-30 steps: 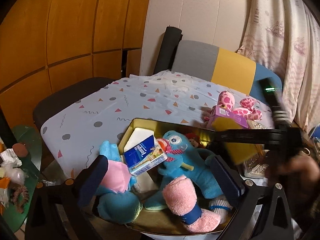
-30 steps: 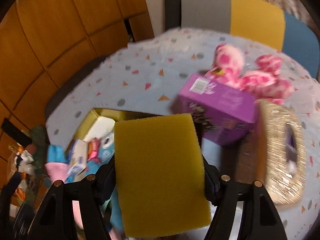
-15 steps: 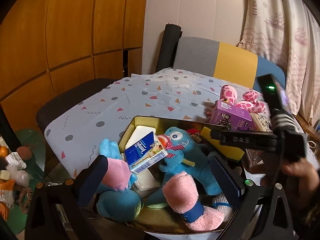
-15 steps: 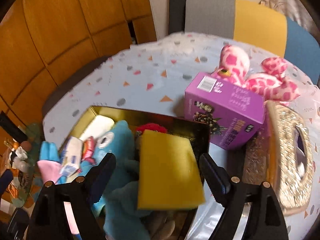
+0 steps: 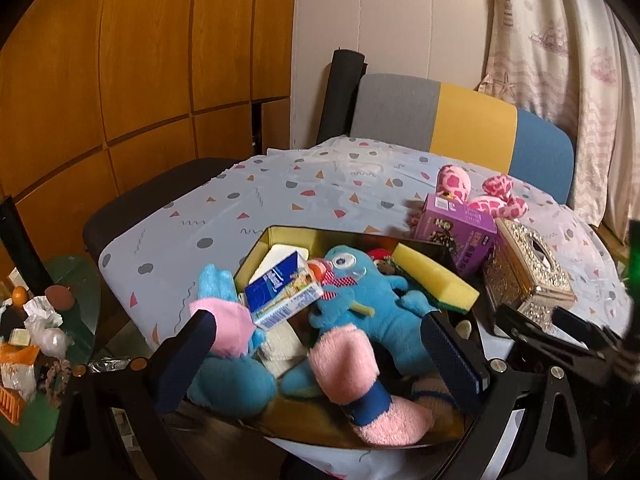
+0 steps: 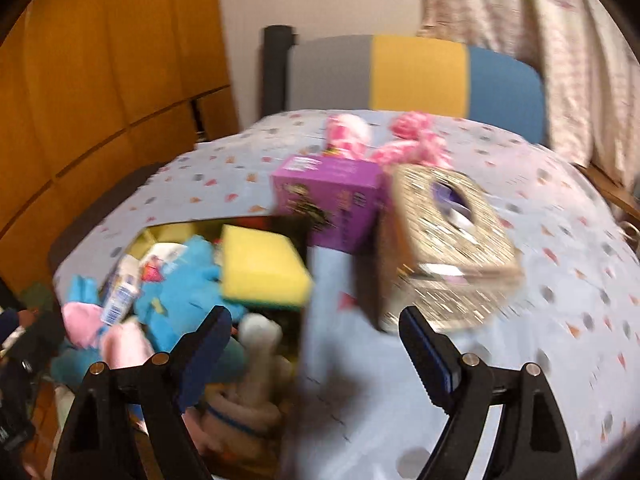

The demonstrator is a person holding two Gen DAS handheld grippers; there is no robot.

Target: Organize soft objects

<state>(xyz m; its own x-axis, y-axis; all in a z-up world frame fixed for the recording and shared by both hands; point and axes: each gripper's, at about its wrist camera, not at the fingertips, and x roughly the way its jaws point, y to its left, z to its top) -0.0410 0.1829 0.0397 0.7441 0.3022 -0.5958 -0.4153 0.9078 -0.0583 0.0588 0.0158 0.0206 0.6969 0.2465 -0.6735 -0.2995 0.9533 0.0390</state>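
Right wrist view: your right gripper (image 6: pixel 312 336) is spread, nothing between; the sponge (image 6: pixel 260 268) at ten o'clock lies in the tin (image 5: pixel 280 236), job done there.

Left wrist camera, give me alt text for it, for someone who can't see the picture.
A gold tin on a patterned tablecloth is heaped with soft things: a blue plush toy, a yellow sponge and a small blue carton. The open left gripper hovers over it, holding nothing. Behind sit a purple box, a pink spotted plush and a glittery tissue box.
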